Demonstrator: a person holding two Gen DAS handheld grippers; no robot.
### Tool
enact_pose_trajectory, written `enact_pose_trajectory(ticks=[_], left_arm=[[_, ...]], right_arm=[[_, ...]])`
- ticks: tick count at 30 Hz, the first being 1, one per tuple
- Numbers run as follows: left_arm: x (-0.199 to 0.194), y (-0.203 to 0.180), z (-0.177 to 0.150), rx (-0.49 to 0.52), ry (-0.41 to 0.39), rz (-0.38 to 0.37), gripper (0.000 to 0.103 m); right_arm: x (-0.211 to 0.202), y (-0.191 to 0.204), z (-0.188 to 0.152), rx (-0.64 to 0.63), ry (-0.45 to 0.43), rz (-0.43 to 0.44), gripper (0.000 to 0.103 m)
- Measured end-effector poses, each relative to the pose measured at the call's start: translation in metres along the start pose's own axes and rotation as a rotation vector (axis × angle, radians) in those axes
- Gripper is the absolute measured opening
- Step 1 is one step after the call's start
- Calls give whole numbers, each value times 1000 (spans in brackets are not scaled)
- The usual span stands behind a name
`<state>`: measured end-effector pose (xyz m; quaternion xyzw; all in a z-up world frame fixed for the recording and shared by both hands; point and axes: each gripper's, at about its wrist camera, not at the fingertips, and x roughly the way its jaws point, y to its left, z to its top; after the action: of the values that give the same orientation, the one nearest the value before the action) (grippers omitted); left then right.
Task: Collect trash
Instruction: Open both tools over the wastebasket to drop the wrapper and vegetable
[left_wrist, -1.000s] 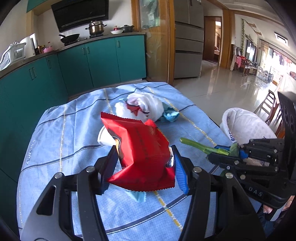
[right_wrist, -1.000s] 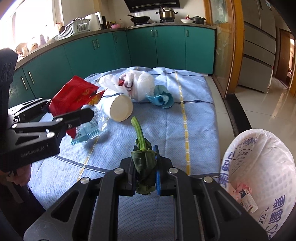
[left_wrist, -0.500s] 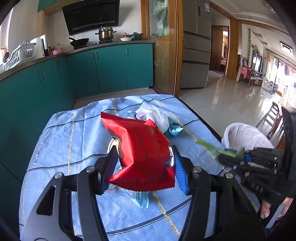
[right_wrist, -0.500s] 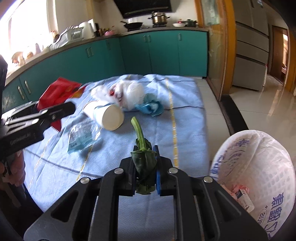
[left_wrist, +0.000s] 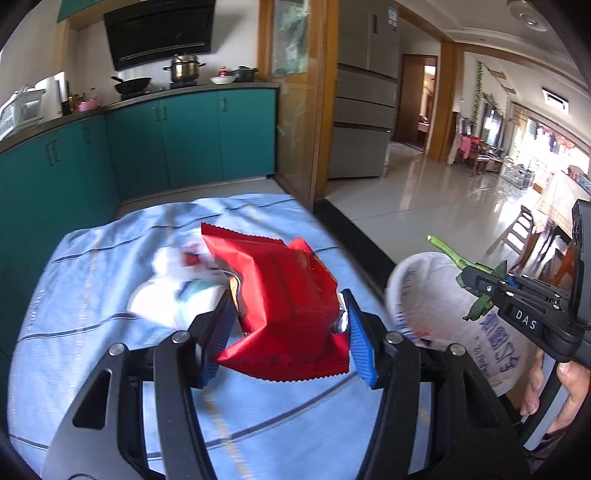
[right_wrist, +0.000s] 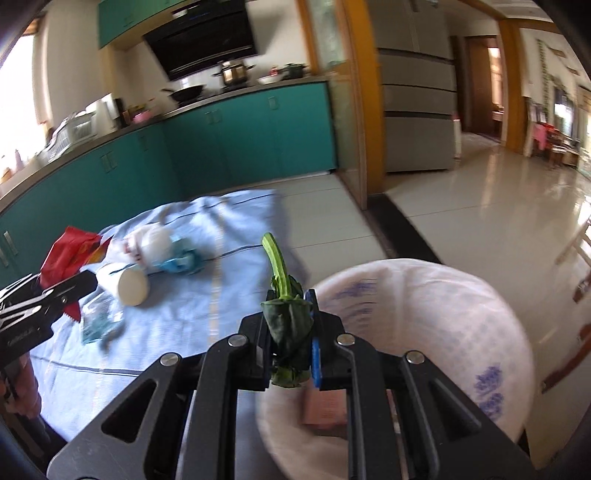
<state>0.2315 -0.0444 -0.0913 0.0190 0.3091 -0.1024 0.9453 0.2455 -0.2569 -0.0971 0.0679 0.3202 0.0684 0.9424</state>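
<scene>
**Both grippers loaded beside the lined bin**

While you hold a gripper in each hand, both carry trash. Nearest in the left wrist view, your left gripper (left_wrist: 286, 325) is clamped on a red snack wrapper (left_wrist: 284, 302), its ribbed pads pressing the crumpled foil from both sides so the packet stands up above the table. In the right wrist view, your right gripper (right_wrist: 290, 347) is clenched tight on a wilted green vegetable leaf (right_wrist: 286, 325), the pale stalk sticking up and away from the jaws.

Just beyond the right gripper, at the right, sits the trash bin (right_wrist: 461, 295), lined with a white bag printed in blue; the leaf hangs at its near left rim, and a small pinkish carton lies blurred inside. From the left wrist view the same bin (left_wrist: 424, 291) stands just right of the table edge, with your right hand's fingers (left_wrist: 569, 391) wrapped on the gripper handle at the far right.

Further out on the blue striped tablecloth (right_wrist: 221, 258) lie a clear crumpled packet (right_wrist: 98, 321), a white paper cup (right_wrist: 127, 282) tipped on its side, a white plastic bag (right_wrist: 151, 240) with red print, and a teal wrapper (right_wrist: 181, 260) touching it.

Far behind, teal cabinets (right_wrist: 258, 136) run along the wall under a stove with pots.
</scene>
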Motion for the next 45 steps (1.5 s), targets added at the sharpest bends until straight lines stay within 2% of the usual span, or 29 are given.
enact_pose_trajectory(ticks=[3,9,15,21,24,29,37,40,41,42,45], left_arm=[[9,-27,0,17,7,-38,58],[34,-83,-4,54,45,-126,58],[64,-130,-17,62,111,-232,58],[87,-163,-30,108,151,-243,59],[90,-172,-33,121,155,-252,62],[84,-176,-36,173,117,-222,69],[72,-168,-32,164,85,-199,79],[65,-161,-30,170,77,-187,80],[61,-157,-29,175,71,-181,80],[58,-155,-29,179,66,-176,81],[49,-142,-26,190,39,-149,83]], right_arm=[[-13,-25,-3,26,-21,-63,16],[-28,-71,-16,89,-25,-136,16],[-40,-118,-28,181,-18,-175,16],[-42,-133,-36,206,-3,-169,16],[-44,-132,-36,204,-5,-157,16],[-47,-130,-37,197,-8,-146,16],[-39,-123,-35,194,16,-138,17],[-37,-121,-33,200,18,-131,27],[-37,-120,-32,204,15,-130,38],[-37,-119,-31,211,8,-129,44],[-36,-114,-25,225,-5,-101,47]])
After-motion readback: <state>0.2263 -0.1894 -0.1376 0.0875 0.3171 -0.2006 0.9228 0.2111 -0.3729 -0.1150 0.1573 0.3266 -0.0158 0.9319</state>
